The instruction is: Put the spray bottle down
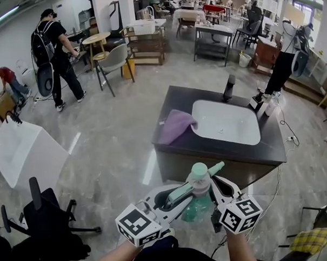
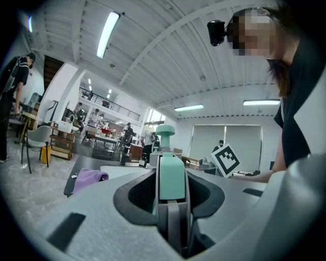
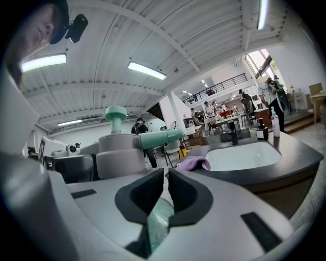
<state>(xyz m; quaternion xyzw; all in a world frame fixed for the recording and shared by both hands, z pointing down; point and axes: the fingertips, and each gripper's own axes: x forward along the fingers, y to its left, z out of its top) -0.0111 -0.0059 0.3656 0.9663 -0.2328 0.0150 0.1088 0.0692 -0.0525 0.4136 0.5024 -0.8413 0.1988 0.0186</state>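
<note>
Spray bottle [image 1: 200, 198] was held in the air in front of the person, short of the bench [image 1: 218, 149]. The left gripper's [image 2: 170, 178] jaws were clamped on its mint trigger, and the right gripper's [image 3: 164, 179] jaws were pinched narrow on its clear green body. Risks as I read them: extra squeeze on the trigger fires spray, uneven release lets it swing or drop, and landing on the purple cloth [image 1: 176, 125] or sink [image 1: 228, 121] rim would tip it.

No words, brands or numbers legible anywhere, only black-and-white square markers [image 1: 138, 224] on the cubes of the left hand-held gripper [image 1: 183, 194] and right hand-held gripper [image 1: 212, 195], coded patterns, no lettering
</note>
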